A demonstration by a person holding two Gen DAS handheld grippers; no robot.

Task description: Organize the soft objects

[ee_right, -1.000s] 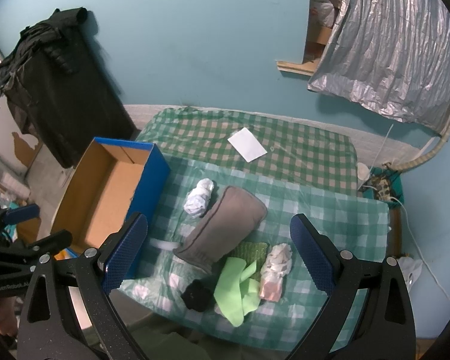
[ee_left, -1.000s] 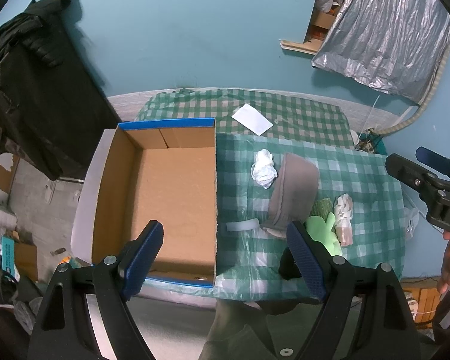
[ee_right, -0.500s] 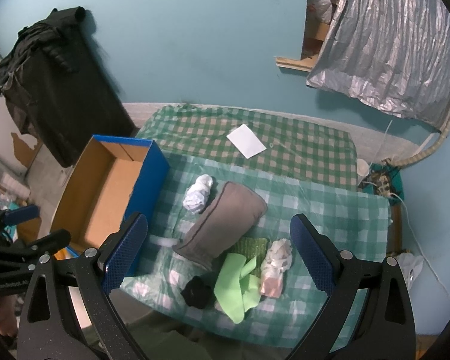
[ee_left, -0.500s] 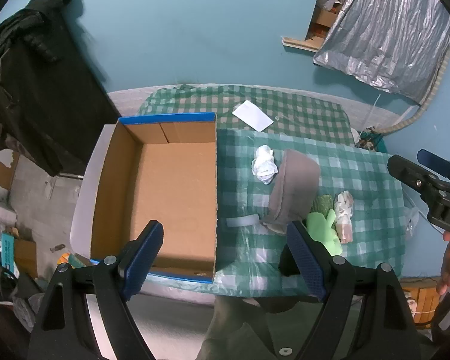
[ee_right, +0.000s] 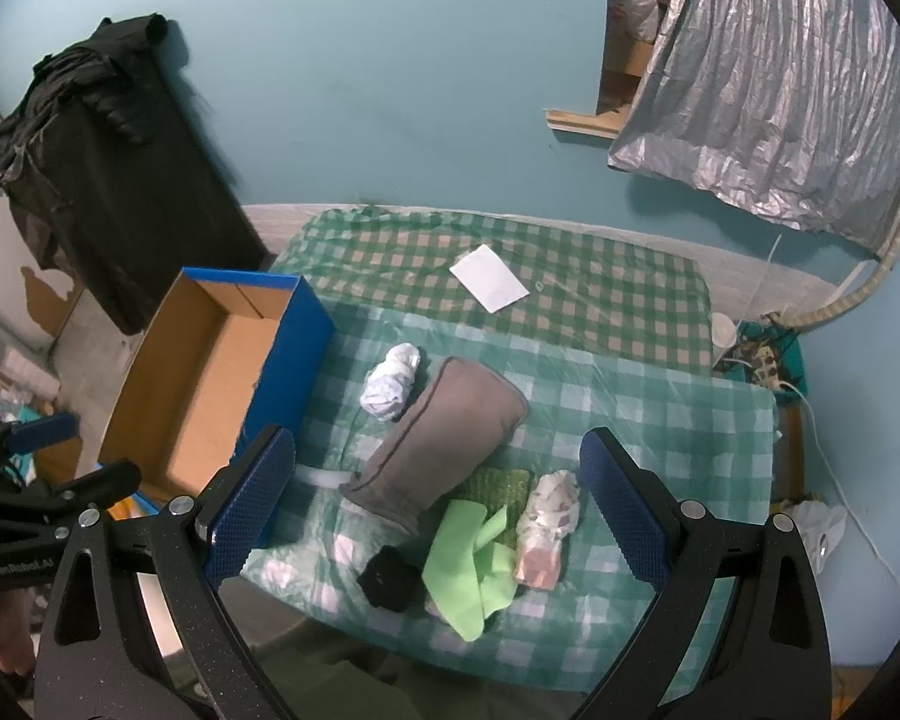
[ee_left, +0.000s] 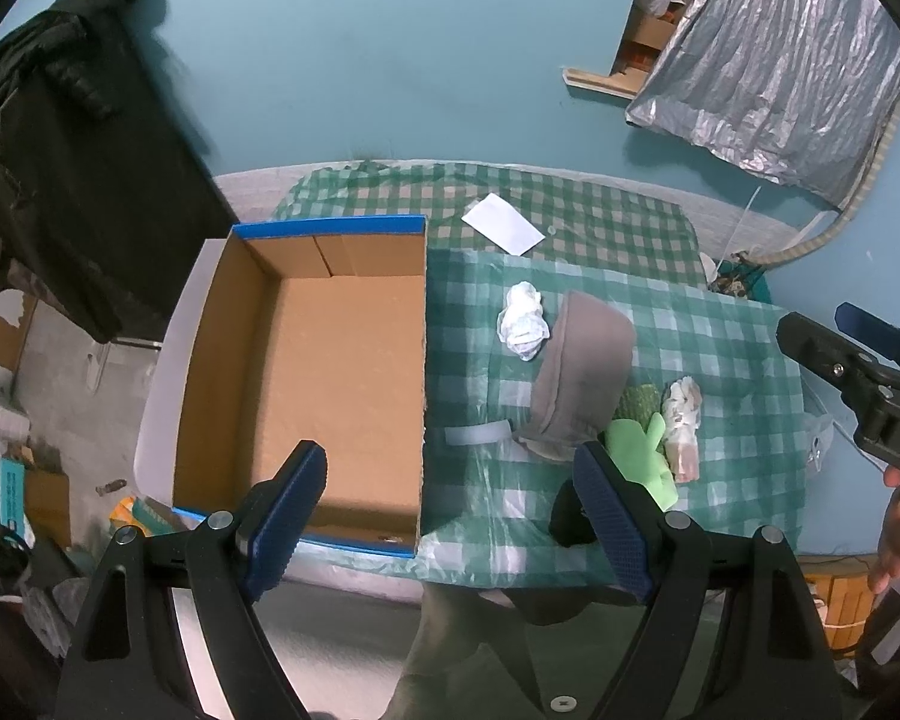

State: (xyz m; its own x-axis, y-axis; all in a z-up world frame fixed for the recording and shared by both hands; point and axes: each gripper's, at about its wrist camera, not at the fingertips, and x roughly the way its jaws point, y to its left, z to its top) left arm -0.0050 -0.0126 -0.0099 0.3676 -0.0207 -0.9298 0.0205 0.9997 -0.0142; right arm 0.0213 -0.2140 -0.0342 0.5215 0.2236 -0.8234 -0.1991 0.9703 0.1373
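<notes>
Left edge, right wrist view: the left gripper (ee_right: 60,450) enters the frame with its housing lettered "GenRobot.AI". In its own view the left gripper (ee_left: 450,504) hangs above the near edge of the table, jaws spread wide and holding nothing.

Next to the right, an open cardboard box (ee_left: 306,372) with blue outer walls stands at the left end of the table (ee_left: 720,480), its interior bare. The table carries a green-and-white checked cloth under clear plastic.

Soft objects lie right of the box, in this order:
- a white crumpled cloth (ee_right: 390,387), near the box but apart from it;
- a grey pouch (ee_right: 444,435), lying diagonally, just beside the white cloth;
- a black balled item (ee_right: 387,579) at the near table edge, below the pouch's lower end;
- a green knitted piece (ee_right: 501,489), partly under the pouch;
- a light green cloth (ee_right: 465,558), overlapping the knitted piece;
- a white-and-pink bundle (ee_right: 546,531), touching the light green cloth's right side.

A white paper card (ee_right: 489,277) lies flat farther back — no print is readable on it.

The right gripper (ee_right: 438,504) hovers above this group, jaws fully apart, gripping nothing. In the left wrist view the right gripper (ee_left: 858,354) shows at the right edge, lettered "DA" — the rest is cut off — with a hand (ee_left: 897,546) on its handle.
</notes>
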